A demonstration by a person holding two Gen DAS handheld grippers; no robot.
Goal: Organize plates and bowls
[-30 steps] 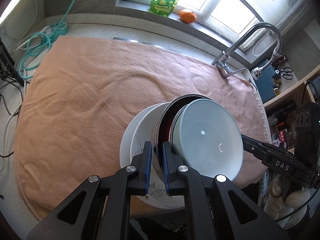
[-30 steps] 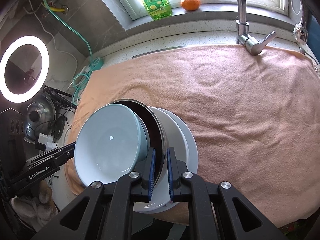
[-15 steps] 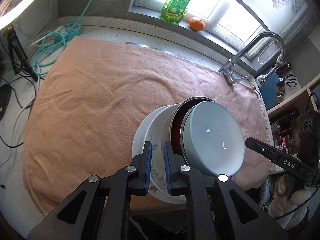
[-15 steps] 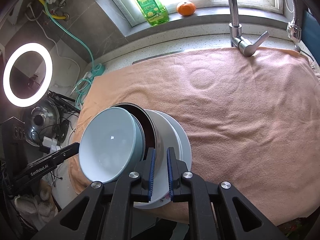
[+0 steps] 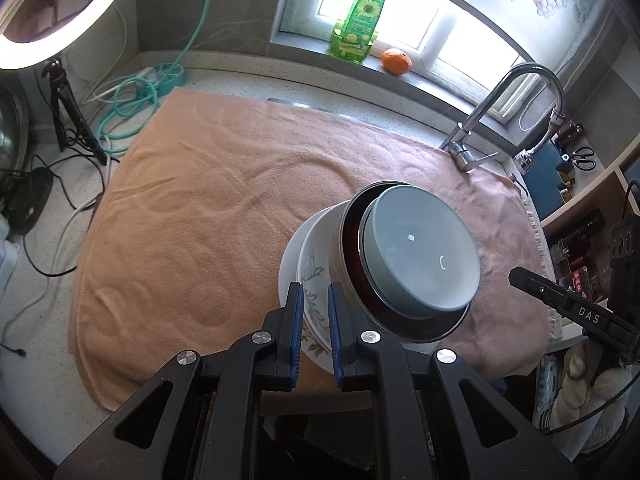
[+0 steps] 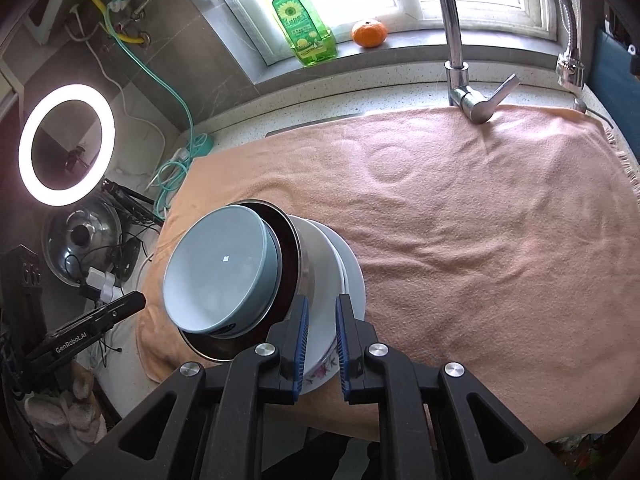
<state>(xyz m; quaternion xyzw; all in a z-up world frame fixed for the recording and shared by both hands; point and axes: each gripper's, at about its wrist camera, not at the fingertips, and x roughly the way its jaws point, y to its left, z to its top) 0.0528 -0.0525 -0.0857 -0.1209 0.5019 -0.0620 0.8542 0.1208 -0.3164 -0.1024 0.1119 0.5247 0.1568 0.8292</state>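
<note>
A stack stands at the near edge of the peach towel [image 5: 200, 220]. It holds a white plate [image 5: 288, 264], a flower-patterned plate [image 5: 314, 256], a steel bowl [image 5: 344, 264] and, on top, a pale blue bowl [image 5: 420, 256]. My left gripper [image 5: 315, 292] hangs shut just above the patterned plate's near rim, holding nothing. From the other side the pale blue bowl [image 6: 220, 272] sits in the steel bowl [image 6: 316, 256]. My right gripper [image 6: 322, 300] hovers over the white plate [image 6: 354, 276]. Its jaws are opening, with the plate's edge showing in the gap, unpinched.
A chrome faucet [image 5: 500, 112] rises at the towel's far right. A green soap bottle [image 5: 360, 24] and an orange [image 5: 396, 60] sit on the windowsill. Cables and a teal hose [image 5: 132, 96] lie left of the towel. A ring light [image 6: 66, 144] and pot lid [image 6: 80, 240] stand beyond.
Both grippers have drawn back and upward from the steel bowl's rim, so the stack looks smaller and farther. The right jaws have parted slightly. The stack stays where it was on the towel.
</note>
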